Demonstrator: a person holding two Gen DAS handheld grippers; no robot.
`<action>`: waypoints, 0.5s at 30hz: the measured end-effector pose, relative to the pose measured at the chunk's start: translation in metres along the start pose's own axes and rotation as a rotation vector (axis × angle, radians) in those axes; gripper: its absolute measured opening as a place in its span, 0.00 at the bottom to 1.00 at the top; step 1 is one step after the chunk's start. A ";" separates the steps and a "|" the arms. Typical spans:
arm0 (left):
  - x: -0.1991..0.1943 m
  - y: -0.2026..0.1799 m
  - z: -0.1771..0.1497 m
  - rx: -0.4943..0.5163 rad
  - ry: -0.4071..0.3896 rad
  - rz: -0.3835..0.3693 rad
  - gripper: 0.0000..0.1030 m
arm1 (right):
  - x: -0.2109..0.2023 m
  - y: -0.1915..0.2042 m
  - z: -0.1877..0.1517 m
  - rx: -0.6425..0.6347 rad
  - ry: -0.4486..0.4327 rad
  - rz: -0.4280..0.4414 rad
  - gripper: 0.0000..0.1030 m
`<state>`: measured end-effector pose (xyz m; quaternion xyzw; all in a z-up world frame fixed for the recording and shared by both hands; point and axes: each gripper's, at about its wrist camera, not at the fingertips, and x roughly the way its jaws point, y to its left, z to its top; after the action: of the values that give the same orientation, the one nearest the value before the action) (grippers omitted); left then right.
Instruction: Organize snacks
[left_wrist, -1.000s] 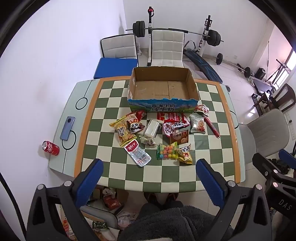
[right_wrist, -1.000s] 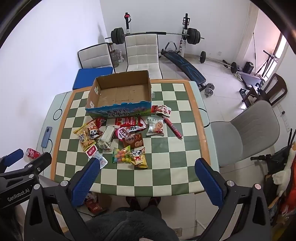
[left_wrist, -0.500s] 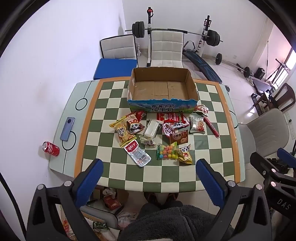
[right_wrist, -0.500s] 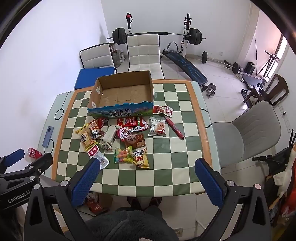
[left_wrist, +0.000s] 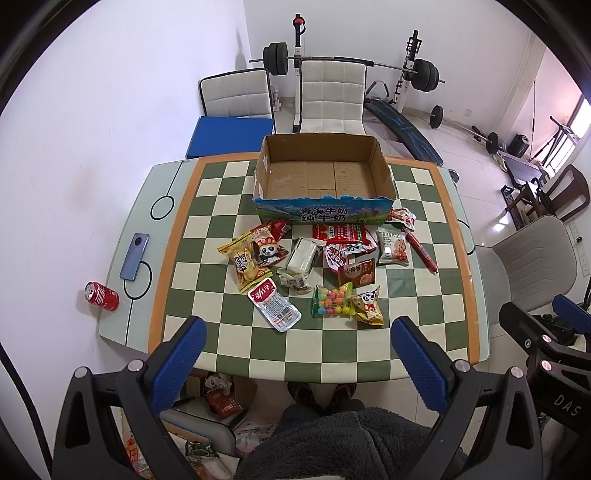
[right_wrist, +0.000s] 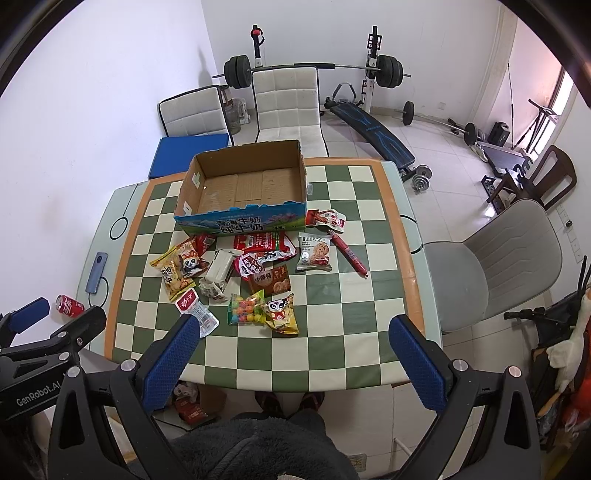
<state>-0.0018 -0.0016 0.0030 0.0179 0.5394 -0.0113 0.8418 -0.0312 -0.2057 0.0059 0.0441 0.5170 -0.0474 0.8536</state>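
Observation:
An empty cardboard box (left_wrist: 321, 175) (right_wrist: 243, 184) stands at the far side of the checkered table (left_wrist: 424, 295) (right_wrist: 351, 295). In front of it lie several snack packets: a yellow panda bag (left_wrist: 367, 304) (right_wrist: 280, 314), a bag of coloured candy balls (left_wrist: 332, 301) (right_wrist: 245, 310), a clear pouch with a red label (left_wrist: 273, 304) (right_wrist: 195, 310), a cookie pack (left_wrist: 393, 245) (right_wrist: 314, 253) and a red sausage stick (left_wrist: 423, 253) (right_wrist: 349, 253). My left gripper (left_wrist: 299, 338) and my right gripper (right_wrist: 295, 334) both hang open, high over the table's near edge, holding nothing.
A phone (left_wrist: 135, 255) (right_wrist: 96, 272) lies on the table's left edge. A red soda can (left_wrist: 101, 295) (right_wrist: 69, 305) lies on its side near it. Chairs (right_wrist: 491, 266) stand around the table; weight equipment (left_wrist: 351, 70) fills the back. Clutter sits under the table by a person's lap.
Both grippers stay open. The views have shifted only slightly, the table sitting a little lower in frame than before.

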 end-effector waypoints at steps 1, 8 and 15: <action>0.000 0.000 0.000 0.000 0.000 0.000 0.99 | 0.000 -0.001 0.000 0.001 0.000 0.002 1.00; -0.001 0.000 0.000 0.001 -0.002 0.001 0.99 | 0.002 0.002 0.001 0.002 -0.003 0.000 1.00; -0.001 0.000 0.000 0.001 -0.002 -0.001 0.99 | 0.001 0.000 0.001 0.002 -0.003 0.001 1.00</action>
<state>-0.0021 -0.0021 0.0037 0.0180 0.5387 -0.0117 0.8422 -0.0298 -0.2054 0.0055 0.0450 0.5155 -0.0476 0.8544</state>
